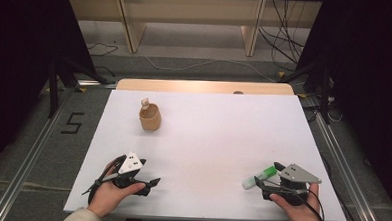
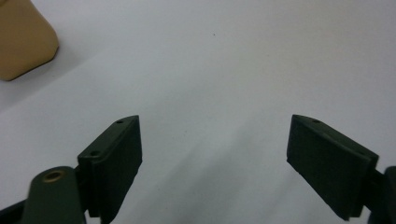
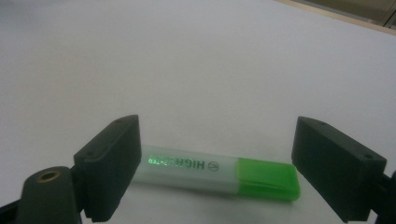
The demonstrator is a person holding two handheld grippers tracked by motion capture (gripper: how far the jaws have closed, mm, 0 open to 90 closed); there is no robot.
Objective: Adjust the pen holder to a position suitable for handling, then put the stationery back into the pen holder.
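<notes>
Highlighter (image 3: 219, 173) with a green cap and a pale barrel lies flat on the white tabletop (image 1: 207, 141) at its near right, crosswise between the two black jaws of the right tool (image 3: 217, 163). Those jaws stand wide apart; the left jaw hides the barrel's end in the right gripper view, while the capped end lies just beside the other jaw, and whether either pad touches it cannot be told. In the high view the highlighter (image 1: 259, 177) points left and slightly near from the right tool (image 1: 267, 181), which a hand holds at the near right edge. The left tool (image 2: 215, 154) is also wide open with bare tabletop between its jaws; in the high view it (image 1: 153, 181) rests at the near left. A tan cup-like holder (image 1: 150, 117) stands well apart at the far left.
</notes>
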